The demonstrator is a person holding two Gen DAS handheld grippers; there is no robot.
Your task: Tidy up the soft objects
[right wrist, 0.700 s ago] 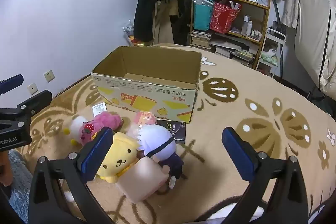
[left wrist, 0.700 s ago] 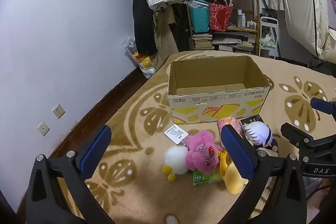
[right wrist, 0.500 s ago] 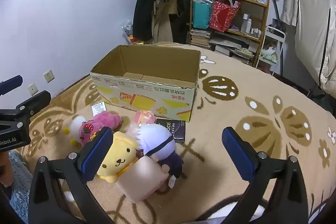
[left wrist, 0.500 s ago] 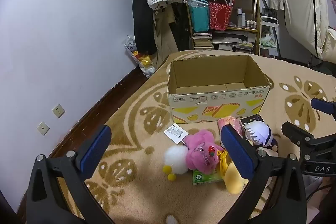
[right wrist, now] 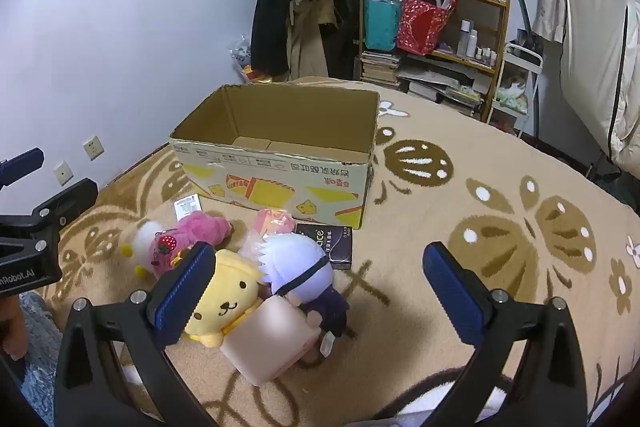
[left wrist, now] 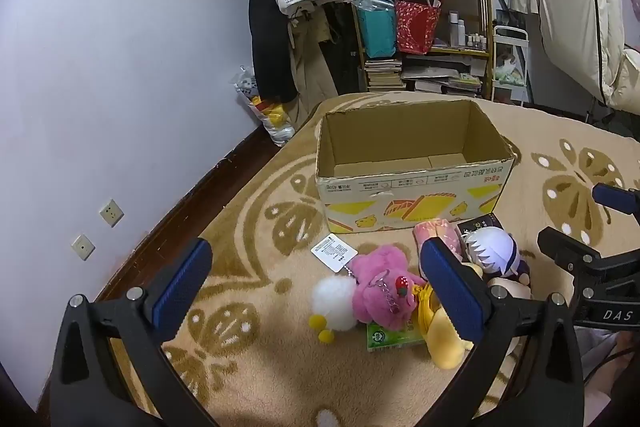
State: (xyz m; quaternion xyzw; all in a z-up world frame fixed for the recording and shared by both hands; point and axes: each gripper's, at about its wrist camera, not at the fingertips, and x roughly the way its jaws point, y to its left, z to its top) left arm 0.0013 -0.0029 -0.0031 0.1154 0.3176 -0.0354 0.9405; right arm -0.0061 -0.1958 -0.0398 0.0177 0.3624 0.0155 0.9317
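My left tool (left wrist: 316,291) hangs over the patterned blanket (left wrist: 248,227) with its blue pads spread as wide as they go and nothing between them. My right tool (right wrist: 316,291) is spread just as wide and grips nothing either; both tilt down toward the pile of toys.

The cardboard box (left wrist: 408,187) sits open-topped on the blanket beyond the toys, and I see only its bare bottom flaps inside. The soft things lie in a cluster just in front of it. The pink plush (left wrist: 382,287) lies on its side with a white pom-pom part (left wrist: 334,303) and a paper tag (left wrist: 334,251) at its box-side end, and its lower end rests on a green packet (left wrist: 384,337). Beside it lies the yellow dog plush (right wrist: 228,301), face up, touching a pale pink block (right wrist: 272,337). The white-haired doll (right wrist: 298,269) leans against that block and against the yellow plush. Behind the doll, close to the box wall, are a pink wrapped packet (right wrist: 272,223) and a flat black box (right wrist: 330,245).

In the right view my left tool shows at the left edge, above the blanket and apart from the toys
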